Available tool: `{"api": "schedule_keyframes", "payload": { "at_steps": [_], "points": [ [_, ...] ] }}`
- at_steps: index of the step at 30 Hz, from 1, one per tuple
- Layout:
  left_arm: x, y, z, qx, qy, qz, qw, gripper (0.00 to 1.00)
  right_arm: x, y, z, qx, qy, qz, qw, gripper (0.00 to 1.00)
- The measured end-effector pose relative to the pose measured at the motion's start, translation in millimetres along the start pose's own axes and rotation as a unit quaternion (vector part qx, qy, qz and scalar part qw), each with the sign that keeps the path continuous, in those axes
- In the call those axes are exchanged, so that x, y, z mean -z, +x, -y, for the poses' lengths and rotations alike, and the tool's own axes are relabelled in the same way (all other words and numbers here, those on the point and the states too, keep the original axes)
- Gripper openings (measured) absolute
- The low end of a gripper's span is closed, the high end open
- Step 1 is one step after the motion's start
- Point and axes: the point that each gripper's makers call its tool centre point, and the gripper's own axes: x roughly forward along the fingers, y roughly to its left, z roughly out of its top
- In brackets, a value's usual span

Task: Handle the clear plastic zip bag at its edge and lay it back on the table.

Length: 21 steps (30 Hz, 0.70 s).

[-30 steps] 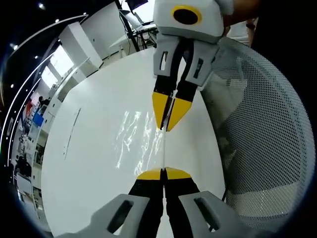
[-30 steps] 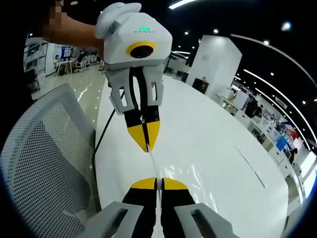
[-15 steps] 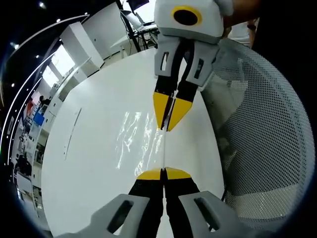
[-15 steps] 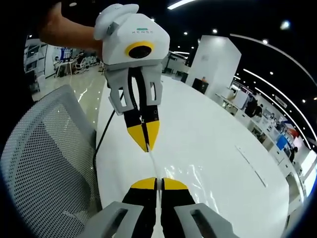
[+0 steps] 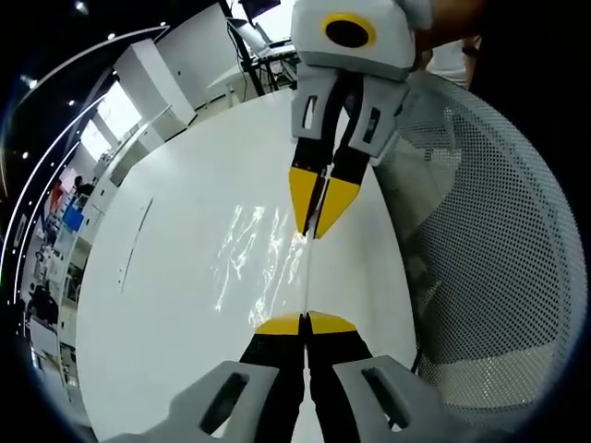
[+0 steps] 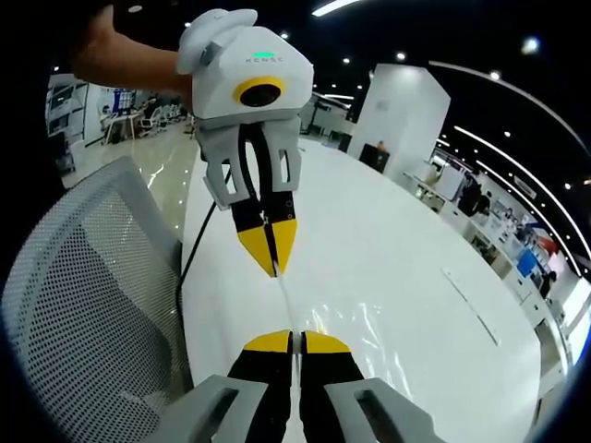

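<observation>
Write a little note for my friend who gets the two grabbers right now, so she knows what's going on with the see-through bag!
Left gripper: shut on the zip bag, pinching one end of its edge.
Right gripper: shut on the same edge from the other end, facing the left one.
The edge runs taut between the two grippers, and the rest of the bag hangs down toward the white table. A mesh chair sits beside the table.
Done: bag gripped at its edge and held up.
Left: lower it flat onto the table, then open both grippers.

Both views face each other closely (sharing the table (image 5: pixel 166 305))
</observation>
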Motion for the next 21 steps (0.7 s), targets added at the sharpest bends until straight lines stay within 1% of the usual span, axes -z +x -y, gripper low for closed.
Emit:
{"api": "schedule_keyframes", "payload": {
  "at_steps": [21],
  "points": [
    [-0.8, -0.4, 0.4, 0.001, -0.002, 0.002, 1.0, 0.0, 1.0, -0.8, -1.5, -0.002, 0.007, 0.001, 1.0, 0.0]
  ]
}}
